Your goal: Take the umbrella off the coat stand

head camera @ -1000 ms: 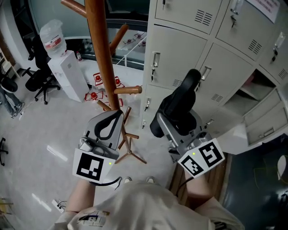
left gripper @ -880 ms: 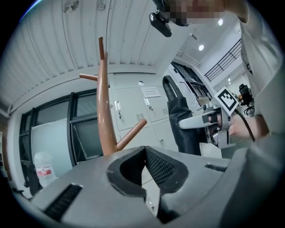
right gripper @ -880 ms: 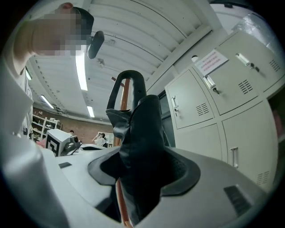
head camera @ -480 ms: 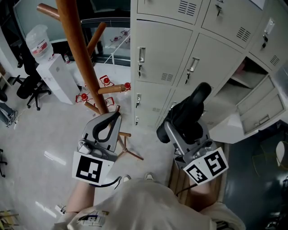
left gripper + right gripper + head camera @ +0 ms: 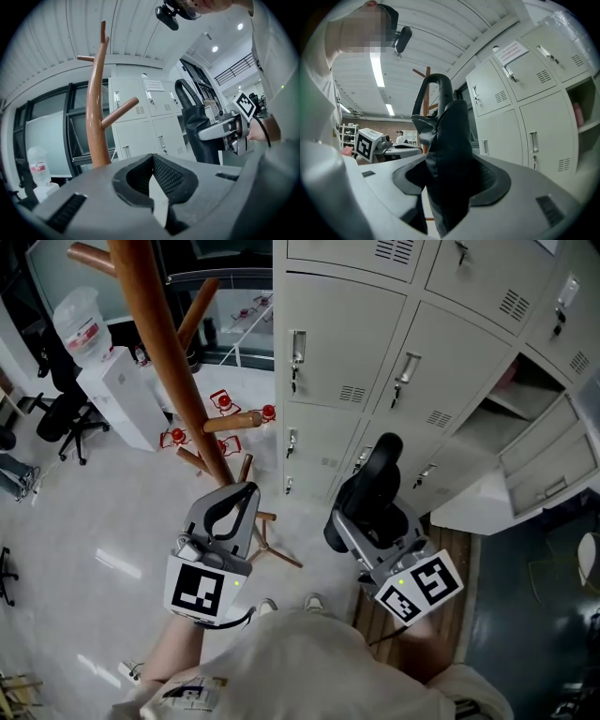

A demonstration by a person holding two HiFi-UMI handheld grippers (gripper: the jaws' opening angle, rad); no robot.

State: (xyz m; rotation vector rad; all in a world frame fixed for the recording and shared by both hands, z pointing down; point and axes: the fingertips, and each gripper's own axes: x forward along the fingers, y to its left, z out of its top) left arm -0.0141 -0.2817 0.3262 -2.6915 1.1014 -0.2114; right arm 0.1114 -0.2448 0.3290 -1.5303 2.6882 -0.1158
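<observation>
A brown wooden coat stand (image 5: 176, 381) with bare pegs rises at the left of the head view and shows again in the left gripper view (image 5: 97, 117). The black folded umbrella (image 5: 377, 486) hangs clear of the stand, to its right, in front of the lockers. My right gripper (image 5: 364, 517) is shut on its bundled fabric, and the curved handle (image 5: 436, 86) sticks up past the jaws. My left gripper (image 5: 242, 493) stands close in front of the stand's lower trunk, its jaws together with nothing between them (image 5: 152, 161).
Grey metal lockers (image 5: 375, 352) fill the upper right, with one door (image 5: 525, 465) hanging open at the right. The stand's feet (image 5: 272, 545) spread on the pale floor. A white water dispenser (image 5: 117, 390) and black office chairs (image 5: 61, 413) stand at the left.
Both grippers have sunk a little and sit lower against the lockers. The umbrella has stayed in the right gripper. The left gripper has stayed shut.
</observation>
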